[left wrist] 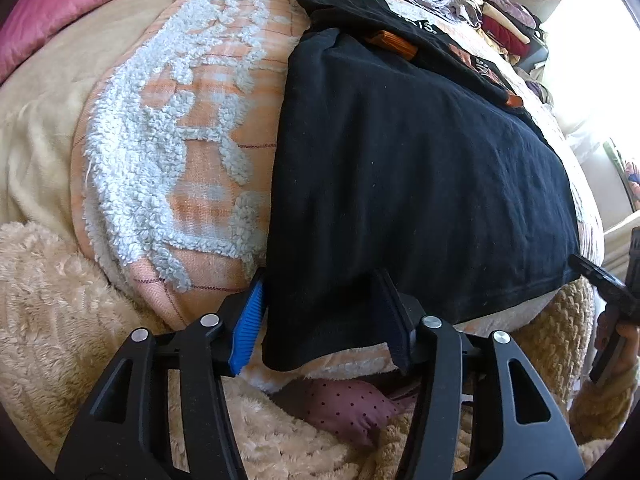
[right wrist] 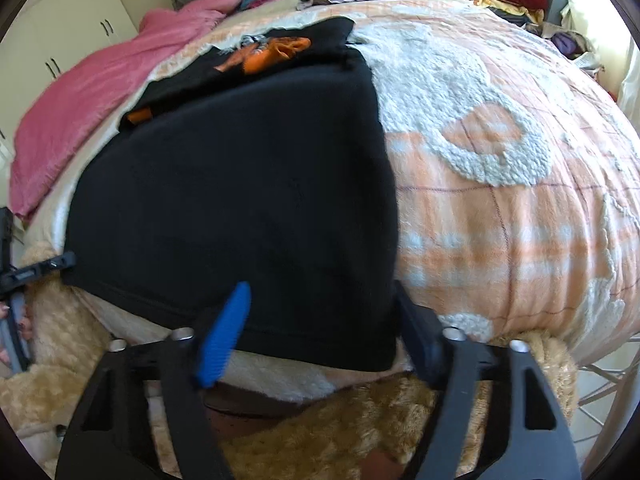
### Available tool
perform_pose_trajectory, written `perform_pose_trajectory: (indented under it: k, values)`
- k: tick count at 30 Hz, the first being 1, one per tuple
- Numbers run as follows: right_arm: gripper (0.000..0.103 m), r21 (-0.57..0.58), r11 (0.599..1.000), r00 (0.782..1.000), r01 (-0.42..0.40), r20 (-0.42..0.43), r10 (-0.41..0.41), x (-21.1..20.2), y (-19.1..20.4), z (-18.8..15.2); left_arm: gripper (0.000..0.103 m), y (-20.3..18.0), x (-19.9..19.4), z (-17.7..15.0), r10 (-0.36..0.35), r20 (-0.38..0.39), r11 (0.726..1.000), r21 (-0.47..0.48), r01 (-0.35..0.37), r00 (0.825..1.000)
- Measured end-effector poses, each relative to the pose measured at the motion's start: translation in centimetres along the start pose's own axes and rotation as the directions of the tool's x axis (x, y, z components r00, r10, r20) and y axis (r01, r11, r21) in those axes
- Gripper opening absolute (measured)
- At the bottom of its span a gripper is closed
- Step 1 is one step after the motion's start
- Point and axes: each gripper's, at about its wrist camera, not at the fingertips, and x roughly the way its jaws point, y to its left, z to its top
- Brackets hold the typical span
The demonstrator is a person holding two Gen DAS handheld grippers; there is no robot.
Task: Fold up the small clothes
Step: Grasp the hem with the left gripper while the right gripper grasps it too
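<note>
While a black garment (left wrist: 420, 184) lies spread flat on a peach-and-white blanket (left wrist: 188, 152) covering the bed, two hand-held grippers straddle its near hem. The left hand-held gripper (left wrist: 320, 316) stands partly open around the garment's near left corner, its blue-padded finger (left wrist: 248, 328) just off the cloth's edge and the other finger resting on the fabric. The right hand-held gripper (right wrist: 316, 328) is likewise partly open about the near right corner, its pads not pressed together. Beyond the garment's far edge, a black shirt with an orange print (right wrist: 260, 52) lies on the blanket, and a pink quilt (right wrist: 100, 100) sits beside it.
</note>
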Motion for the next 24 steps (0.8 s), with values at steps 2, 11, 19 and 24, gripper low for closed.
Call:
perform_pose_trajectory:
  k: [2,11,19,24]
  values:
    - [0.046,-0.019,1.000,1.000,0.002,0.016,-0.002,-0.2,0.2,-0.4,0.046,0.4,0.1,0.1,-0.018,0.001,1.000,-0.019,0.018,1.000]
    - [0.009,-0.085,0.994,0.977,-0.075,0.191,0.090,-4.4,0.9,0.9,0.006,1.0,-0.9,0.3,-0.032,0.017,0.998,-0.053,0.033,0.999]
    - [0.007,-0.100,0.993,0.929,-0.064,0.357,0.096,-7.9,0.8,4.7,0.003,-0.2,-5.7,1.8,-0.062,0.134,0.998,0.016,0.060,0.989]
    - [0.007,-0.073,0.995,0.907,-0.062,0.411,0.087,-9.0,0.0,6.2,0.003,-1.3,-8.0,4.1,-0.080,0.204,0.996,0.063,0.069,0.976]
